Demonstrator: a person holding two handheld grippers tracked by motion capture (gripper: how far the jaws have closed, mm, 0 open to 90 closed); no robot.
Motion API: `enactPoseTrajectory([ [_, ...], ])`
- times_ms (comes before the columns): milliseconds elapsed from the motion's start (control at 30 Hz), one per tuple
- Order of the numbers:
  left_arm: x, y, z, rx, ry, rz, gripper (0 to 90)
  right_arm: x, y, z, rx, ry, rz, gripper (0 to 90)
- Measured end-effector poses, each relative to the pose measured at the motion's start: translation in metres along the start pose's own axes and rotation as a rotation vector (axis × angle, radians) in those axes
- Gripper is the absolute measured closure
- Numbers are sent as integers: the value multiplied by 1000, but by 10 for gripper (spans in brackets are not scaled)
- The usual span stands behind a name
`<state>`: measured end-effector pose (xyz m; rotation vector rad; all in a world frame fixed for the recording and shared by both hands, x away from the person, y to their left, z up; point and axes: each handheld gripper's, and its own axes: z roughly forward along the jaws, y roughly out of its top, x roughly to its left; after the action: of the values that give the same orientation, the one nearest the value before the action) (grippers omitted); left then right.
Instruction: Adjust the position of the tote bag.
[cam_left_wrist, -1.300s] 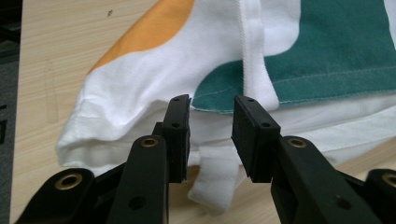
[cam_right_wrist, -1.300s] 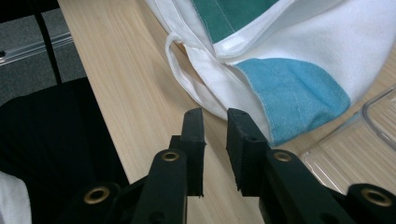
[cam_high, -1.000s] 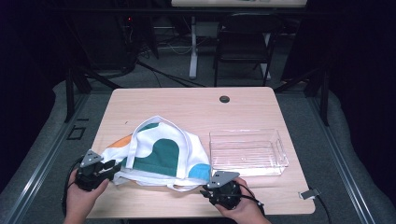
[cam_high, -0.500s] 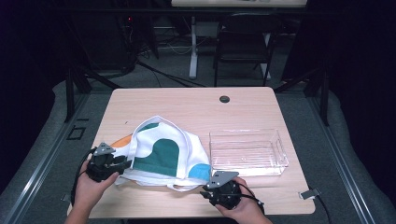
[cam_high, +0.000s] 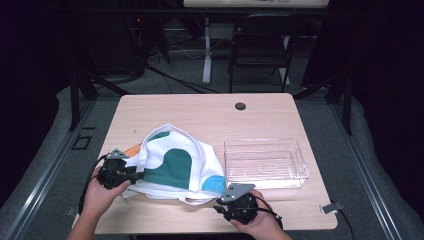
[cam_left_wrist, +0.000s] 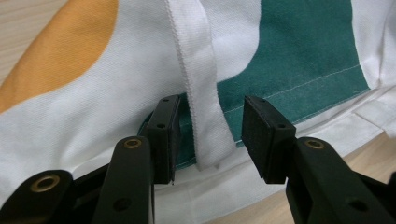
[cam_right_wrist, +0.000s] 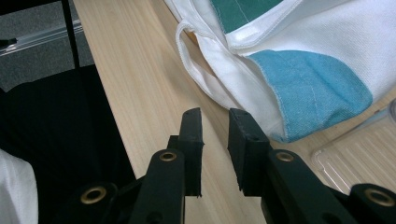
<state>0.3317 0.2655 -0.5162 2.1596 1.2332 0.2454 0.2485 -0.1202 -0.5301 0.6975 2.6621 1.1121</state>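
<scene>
Left tool (cam_left_wrist: 210, 135) has just been opening, bag strap (cam_left_wrist: 201, 84) between its jaws.

White bag (cam_high: 175, 167) with green, orange and blue patches lying on table (cam_high: 200, 112), left of clear tray (cam_high: 265, 162). Left gripper (cam_high: 131, 175) at bag's left edge, jaws just opening. Right gripper (cam_high: 220, 205) near bag's front corner, resting at table's front edge.

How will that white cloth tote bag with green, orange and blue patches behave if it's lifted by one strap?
The white cloth tote bag with green, orange and blue patches would probably sag and unfold, since it lies rumpled in soft folds. Its white strap looks thin and limp, so it likely bunches when pinched. It seems light and unlikely to slip.
</scene>
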Motion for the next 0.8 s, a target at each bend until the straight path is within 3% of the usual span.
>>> enactPoseTrajectory([
  [133,-1,0,2,13,-28,11,573,-1,0,-1,10,0,-4,749],
  [533,-7,-6,0,11,-11,50,671,0,-1,0,12,0,-5,734],
  [800,-9,-8,-7,-19,-1,61,747,1,-1,0,11,2,-4,726],
])
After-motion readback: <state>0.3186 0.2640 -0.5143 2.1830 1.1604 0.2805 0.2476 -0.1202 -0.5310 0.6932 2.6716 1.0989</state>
